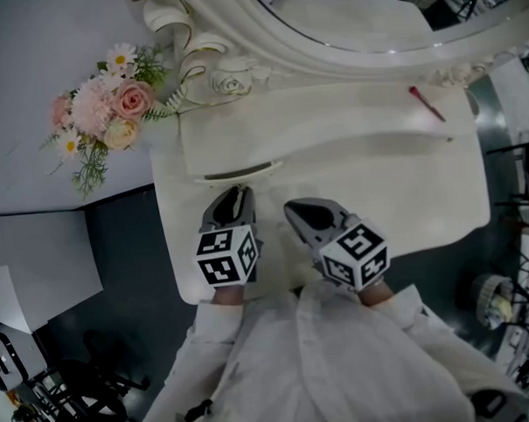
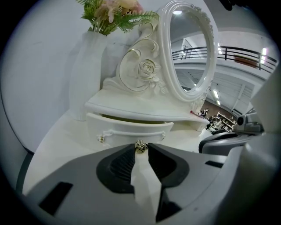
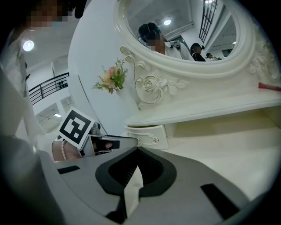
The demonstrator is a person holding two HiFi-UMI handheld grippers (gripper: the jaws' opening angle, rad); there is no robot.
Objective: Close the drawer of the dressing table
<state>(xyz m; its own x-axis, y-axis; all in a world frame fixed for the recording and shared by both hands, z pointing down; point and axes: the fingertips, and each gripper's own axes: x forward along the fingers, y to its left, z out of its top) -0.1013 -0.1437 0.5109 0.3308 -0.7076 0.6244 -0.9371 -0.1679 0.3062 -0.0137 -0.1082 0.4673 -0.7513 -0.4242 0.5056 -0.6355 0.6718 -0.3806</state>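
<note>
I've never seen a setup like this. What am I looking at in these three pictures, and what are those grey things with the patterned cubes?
A person holds a hand-held gripper in each hand; the cubes are part of them. One picture looks down from a head camera; the others look along each tool's jaws. Below is a white dressing table with a mirror, pink flowers and a red stick on its shelf. The left hand-held gripper appears to pinch the knob of the slightly open drawer. The right hand-held gripper is shut and empty.
</note>
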